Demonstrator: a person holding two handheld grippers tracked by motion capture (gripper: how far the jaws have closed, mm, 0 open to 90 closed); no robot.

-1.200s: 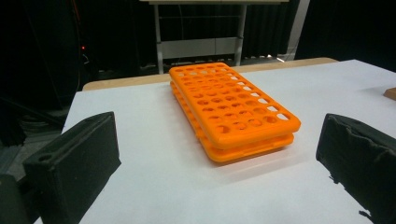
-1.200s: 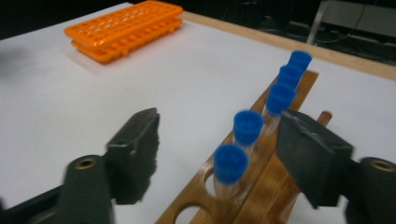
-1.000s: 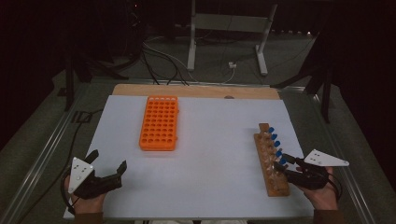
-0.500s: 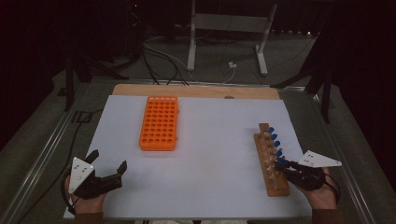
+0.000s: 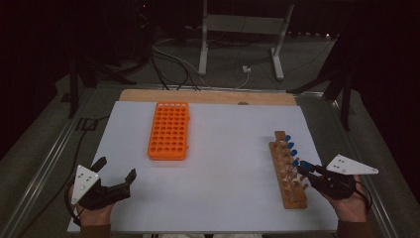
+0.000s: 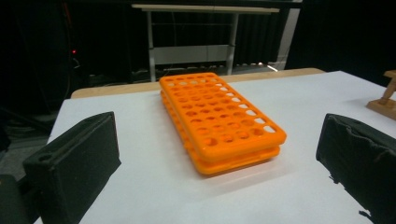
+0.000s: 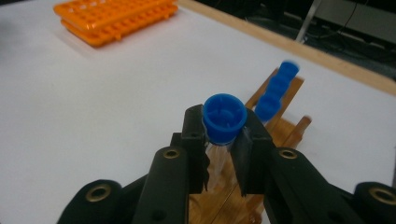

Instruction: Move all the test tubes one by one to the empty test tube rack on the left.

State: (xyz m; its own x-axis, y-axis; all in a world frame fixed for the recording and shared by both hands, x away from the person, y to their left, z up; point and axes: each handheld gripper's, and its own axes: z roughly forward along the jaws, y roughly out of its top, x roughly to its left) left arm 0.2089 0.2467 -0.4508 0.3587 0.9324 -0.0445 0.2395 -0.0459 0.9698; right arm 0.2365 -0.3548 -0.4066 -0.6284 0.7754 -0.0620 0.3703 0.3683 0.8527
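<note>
Since the earlier frames, the right gripper [image 5: 303, 166] had closed its jaws on a blue-capped tube [image 7: 224, 118] and drawn it up from the wooden rack [image 5: 287, 171] at the lower right of the high view. Its jaws pinched the tube just under the cap. Three more blue caps [image 7: 279, 86] stood behind it in the rack. At lower left, the left gripper [image 5: 115, 173] lay with its jaws spread wide and empty, facing the orange rack [image 5: 169, 130] at upper centre.

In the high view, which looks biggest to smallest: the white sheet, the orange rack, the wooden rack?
1. White sheet, by far.
2. Orange rack.
3. Wooden rack: similar in length, but much narrower.
</note>
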